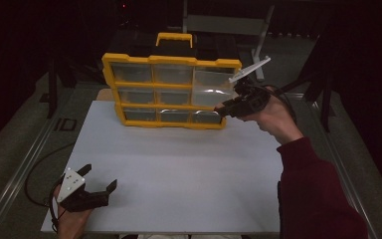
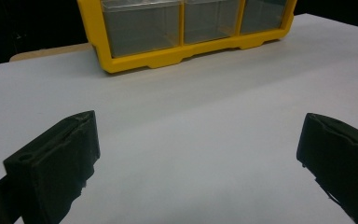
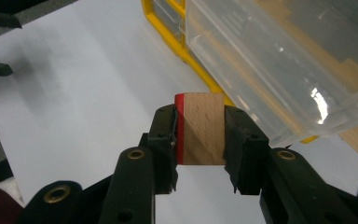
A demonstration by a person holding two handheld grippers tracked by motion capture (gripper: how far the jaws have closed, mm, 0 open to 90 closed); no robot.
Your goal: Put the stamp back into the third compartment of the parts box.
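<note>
Beside the yellow drawer cabinet (image 1: 171,92), our right gripper (image 3: 200,135) pinches a wooden block (image 3: 204,128) with one red face, close under a pulled-out clear drawer (image 3: 279,65). Our left gripper (image 2: 198,154) rests spread wide on the white table (image 1: 179,169).

High view above the near edge, facing forward and down over the whole table (image 1: 179,164), left gripper view low over the table, facing the yellow organizer (image 2: 186,51), right gripper view close beside that organizer, all three sharing it
</note>
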